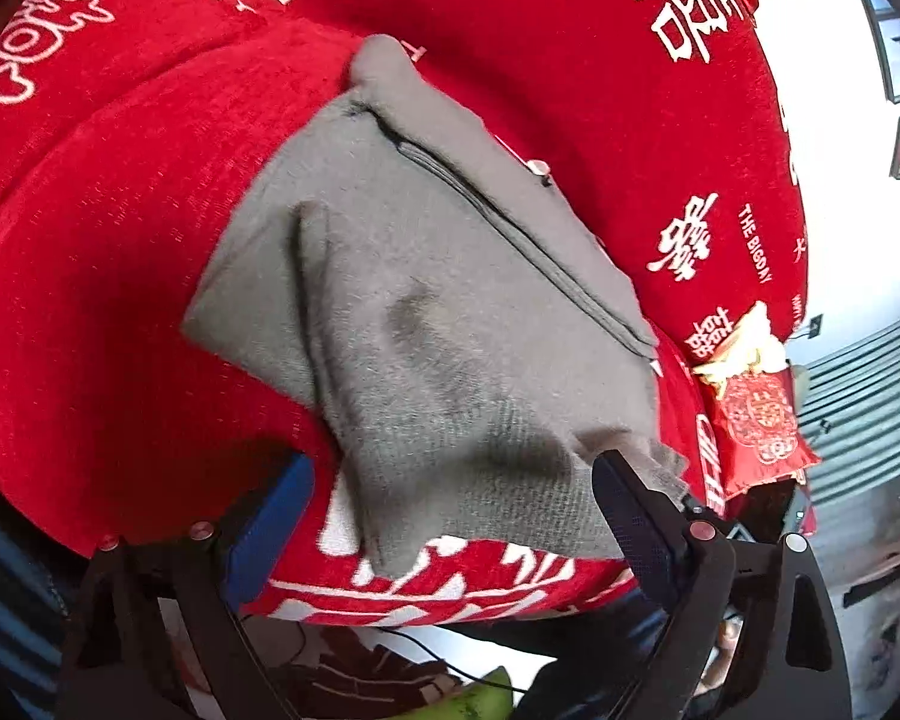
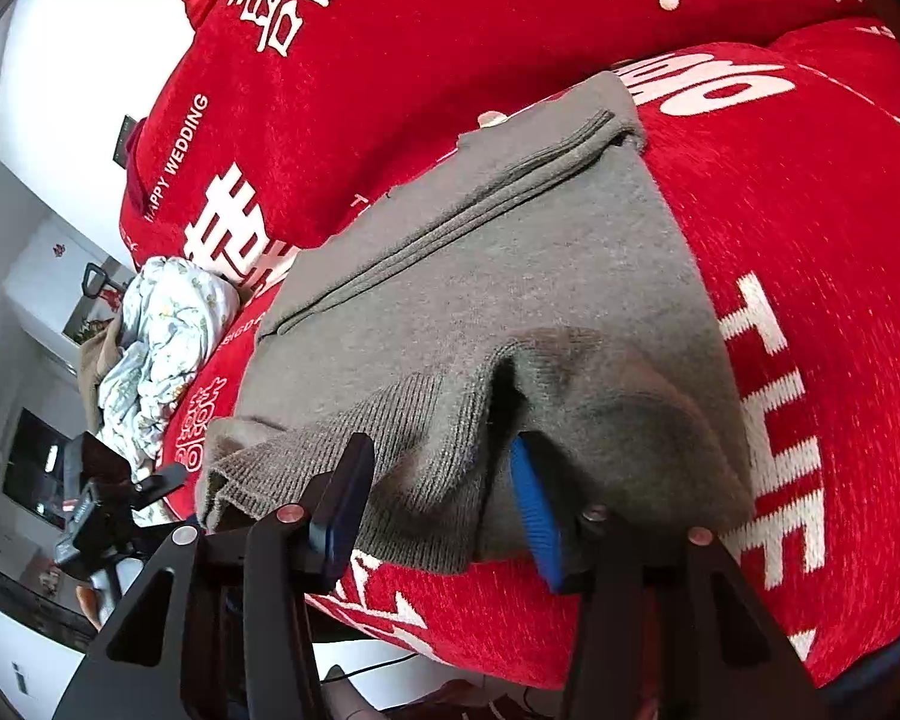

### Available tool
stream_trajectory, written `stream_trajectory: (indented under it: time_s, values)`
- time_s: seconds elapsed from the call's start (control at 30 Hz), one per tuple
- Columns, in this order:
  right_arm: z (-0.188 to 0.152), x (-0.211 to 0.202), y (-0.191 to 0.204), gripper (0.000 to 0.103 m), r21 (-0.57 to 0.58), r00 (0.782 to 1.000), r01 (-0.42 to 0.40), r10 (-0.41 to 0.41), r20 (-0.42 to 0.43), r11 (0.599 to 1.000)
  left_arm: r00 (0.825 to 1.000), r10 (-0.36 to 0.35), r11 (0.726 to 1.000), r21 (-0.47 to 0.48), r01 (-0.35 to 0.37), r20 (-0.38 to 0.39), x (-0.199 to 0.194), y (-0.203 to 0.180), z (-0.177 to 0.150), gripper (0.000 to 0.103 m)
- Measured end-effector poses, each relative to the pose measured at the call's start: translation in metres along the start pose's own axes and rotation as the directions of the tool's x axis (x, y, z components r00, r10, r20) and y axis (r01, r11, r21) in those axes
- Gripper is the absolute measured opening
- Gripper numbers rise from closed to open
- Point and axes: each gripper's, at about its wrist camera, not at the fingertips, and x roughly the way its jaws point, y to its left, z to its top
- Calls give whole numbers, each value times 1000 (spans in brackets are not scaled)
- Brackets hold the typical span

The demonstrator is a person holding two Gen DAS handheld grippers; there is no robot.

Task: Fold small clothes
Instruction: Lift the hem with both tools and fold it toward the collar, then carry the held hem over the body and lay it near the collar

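Note:
A grey knitted garment (image 1: 426,312) lies folded on the red bedspread (image 1: 120,240), its ribbed hem toward me. My left gripper (image 1: 450,510) stands wide open over the near edge. Its left finger (image 1: 270,510) is on bare bedspread beside the cloth, and its right finger (image 1: 630,510) sits at the ribbed corner. In the right wrist view the same garment (image 2: 510,276) fills the middle. My right gripper (image 2: 441,504) is partly open with the ribbed hem (image 2: 426,456) loose between its fingers. One blue pad (image 2: 534,510) is tucked under a fold.
A crumpled floral cloth (image 2: 162,348) lies left of the garment, with a black device (image 2: 96,510) near it. A red and gold packet (image 1: 756,420) sits at the right of the bedspread. The bed's edge runs just below both grippers, with floor beneath.

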Motion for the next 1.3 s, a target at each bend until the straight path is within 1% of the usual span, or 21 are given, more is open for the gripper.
stream_trajectory:
  time_s: [0.1, 0.13, 0.17, 0.23, 0.27, 0.3, 0.33, 0.4, 0.5, 0.57, 0.67, 0.73, 0.87, 0.97, 1.07, 1.1, 1.13, 1.17, 1.2, 1.23, 1.3]
  values:
    - [1, 0, 2, 52, -5, 1000, 5, -5, 5, 1000, 1000, -14, 1000, 15, 14, -13, 10, -7, -3, 94]
    - [0, 1, 2, 52, -5, 1000, 6, -6, 7, 1000, 1000, -15, 1000, 19, 15, -18, 14, -8, -4, 90]
    - [0, 1, 3, 52, -8, 1000, 8, -8, 7, 1000, 1000, -17, 1000, 23, 17, -18, 17, -9, -4, 81]
    - [0, 3, 6, 51, -28, 1000, 15, -15, 5, 999, 999, -31, 999, 36, 33, -32, 20, -11, -3, 30]
    - [-1, 4, 8, 36, -39, 1000, 14, -14, 0, 999, 999, -40, 998, 40, 41, -36, 20, -11, -3, 19]
    - [-1, 5, 11, 21, -60, 1000, 9, -10, -12, 998, 998, -50, 997, 52, 51, -30, 17, -12, -3, 19]
    - [-2, 6, 14, 13, -77, 1000, 21, -22, -22, 997, 999, -44, 997, 66, 45, -13, 12, -13, -4, 18]
    - [-3, 2, 17, 13, -96, 999, 33, -34, -6, 995, 998, -38, 994, 107, 33, 46, -5, -18, -7, 14]
    - [-3, -12, 19, 13, -93, 1000, -2, 4, 28, 996, 991, -41, 990, 136, 24, 124, -27, -22, -5, 7]
    - [-2, -19, 22, 13, -101, 999, -13, 17, 41, 995, 988, -38, 990, 138, 17, 149, -35, -19, -2, 7]
    - [1, -22, 23, 12, -104, 999, -5, 9, 44, 995, 990, -34, 994, 111, 18, 137, -31, -14, 3, 7]
    - [2, -21, 21, 12, -90, 999, -6, 10, 41, 996, 996, -39, 997, 66, 33, 83, -22, -7, 3, 7]
    - [1, -15, 20, 12, -88, 1000, 7, -5, 26, 996, 999, -39, 999, 9, 38, 35, -8, 7, -1, 8]
    - [0, -11, 18, 12, -82, 1000, 14, -12, 19, 997, 997, -72, 994, -79, 70, -21, 7, 21, 0, 8]
    - [0, -10, 17, 13, -81, 1000, 16, -15, 16, 997, 994, -111, 987, -118, 108, -13, 10, 30, -4, 8]
    - [1, -10, 17, 13, -82, 1000, 17, -16, 15, 996, 992, -124, 984, -128, 122, -8, 9, 32, -5, 8]
    - [1, -9, 18, 13, -83, 1000, 18, -17, 13, 996, 992, -128, 983, -134, 126, -5, 9, 35, -7, 27]
    - [1, -8, 19, 13, -84, 1000, 19, -18, 11, 996, 991, -136, 980, -147, 134, 0, 9, 37, -8, 52]
    - [2, -7, 19, 13, -84, 1000, 20, -19, 11, 996, 985, -170, 971, -165, 173, 31, 6, 41, -11, 93]
    - [2, -6, 20, 13, -84, 1000, 20, -19, 10, 996, 979, -188, 963, -178, 200, 82, -1, 43, -14, 102]
    - [2, -6, 20, 13, -82, 1000, 24, -23, 9, 996, 984, -128, 979, -146, 146, 124, -8, 37, -15, 102]
